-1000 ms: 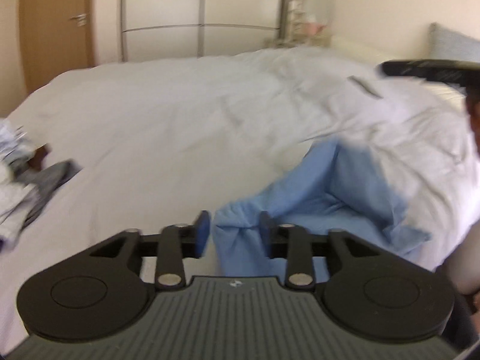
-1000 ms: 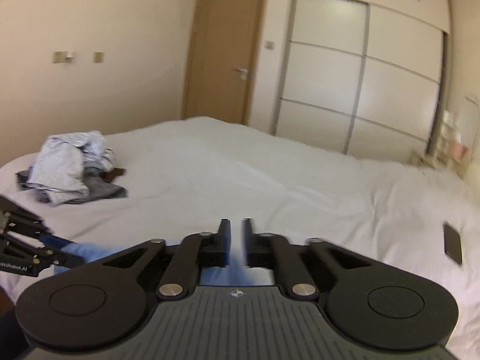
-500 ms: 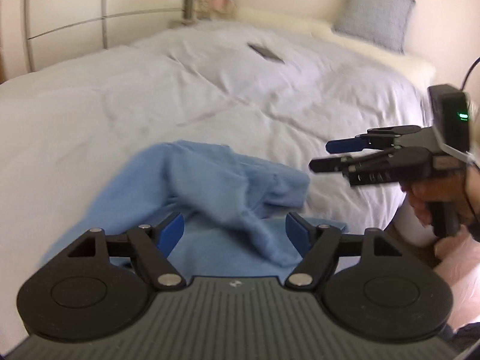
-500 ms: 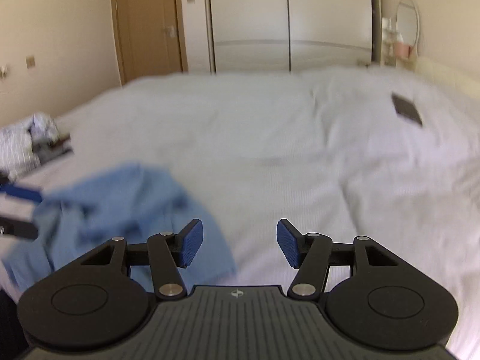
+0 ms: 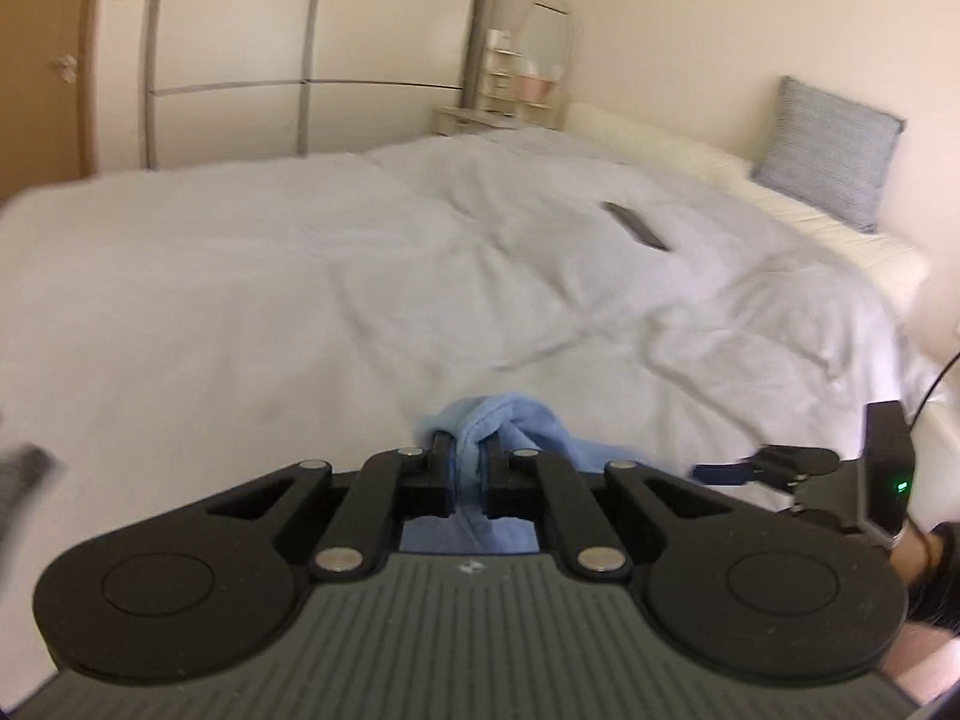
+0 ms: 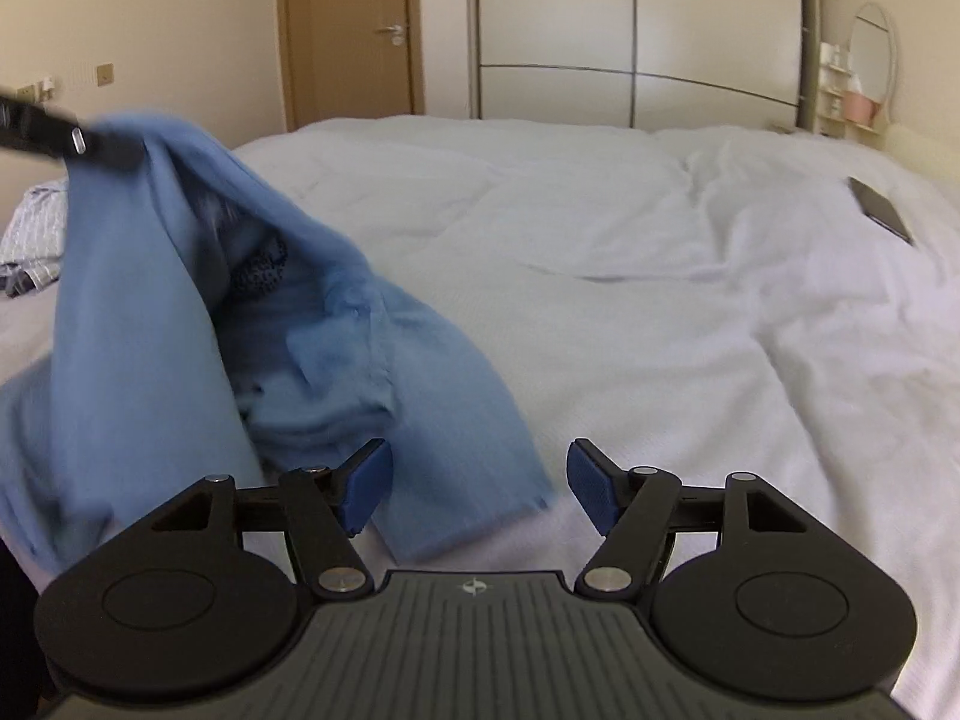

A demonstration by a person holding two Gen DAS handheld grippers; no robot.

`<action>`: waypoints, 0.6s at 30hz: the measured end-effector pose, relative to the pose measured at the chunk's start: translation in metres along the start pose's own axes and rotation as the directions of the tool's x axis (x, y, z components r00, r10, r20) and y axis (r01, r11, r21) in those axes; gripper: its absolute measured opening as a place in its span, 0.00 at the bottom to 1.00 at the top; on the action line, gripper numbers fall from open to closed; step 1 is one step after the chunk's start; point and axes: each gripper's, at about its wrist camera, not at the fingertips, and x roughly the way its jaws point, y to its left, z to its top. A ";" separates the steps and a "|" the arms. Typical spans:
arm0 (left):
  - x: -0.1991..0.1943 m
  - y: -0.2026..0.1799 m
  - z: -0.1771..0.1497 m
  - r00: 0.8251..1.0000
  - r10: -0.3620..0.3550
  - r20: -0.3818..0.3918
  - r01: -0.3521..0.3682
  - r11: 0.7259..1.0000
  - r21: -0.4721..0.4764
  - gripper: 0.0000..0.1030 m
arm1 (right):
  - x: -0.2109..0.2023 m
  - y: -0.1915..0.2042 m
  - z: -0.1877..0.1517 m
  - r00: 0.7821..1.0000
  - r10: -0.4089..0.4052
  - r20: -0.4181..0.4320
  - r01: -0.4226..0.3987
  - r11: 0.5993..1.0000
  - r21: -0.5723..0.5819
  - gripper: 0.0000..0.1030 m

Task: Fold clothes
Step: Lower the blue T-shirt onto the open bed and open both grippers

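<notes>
Left wrist view: left gripper [image 5: 467, 456] has just clamped onto a bunched fold of the soft light-blue cotton garment [image 6: 180, 324]. The right gripper [image 6: 477, 483] has been opening, jaws spread and pinching nothing, the hem's corner lying loose between them. I'd close it right on that corner, then pull both grips apart so the cloth hangs flat.

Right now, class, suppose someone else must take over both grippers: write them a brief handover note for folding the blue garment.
Left gripper: just closed; shut on a bunched fold of the blue garment, lifting it off the white bed.
Right gripper: open, jaws have just been widening; nothing pinched, a lower edge of the garment lies between its fingers.
Other clothes are piled at the bed's far left; a dark phone lies on the right.
Done: garment picked up at one point.
Left: grip a second point, spread it flat, fold.
</notes>
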 end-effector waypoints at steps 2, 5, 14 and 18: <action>-0.009 0.019 0.003 0.999 0.049 -0.019 -0.048 0.998 0.029 0.04 | 0.009 0.007 0.006 1.000 0.016 -0.002 -0.016 1.000 -0.008 0.64; -0.020 0.040 0.005 0.989 0.135 -0.051 -0.131 0.988 0.087 0.04 | 0.022 0.017 0.011 1.000 -0.001 -0.031 -0.001 0.999 -0.045 0.38; -0.020 0.027 0.020 0.970 0.243 0.023 -0.238 0.920 0.310 0.02 | -0.027 0.010 0.068 0.988 -0.130 0.086 0.143 0.975 -0.172 0.09; 0.009 0.019 0.019 0.962 0.272 0.016 -0.259 0.895 0.363 0.03 | -0.044 -0.001 0.102 0.983 -0.126 0.131 0.142 0.982 -0.124 0.09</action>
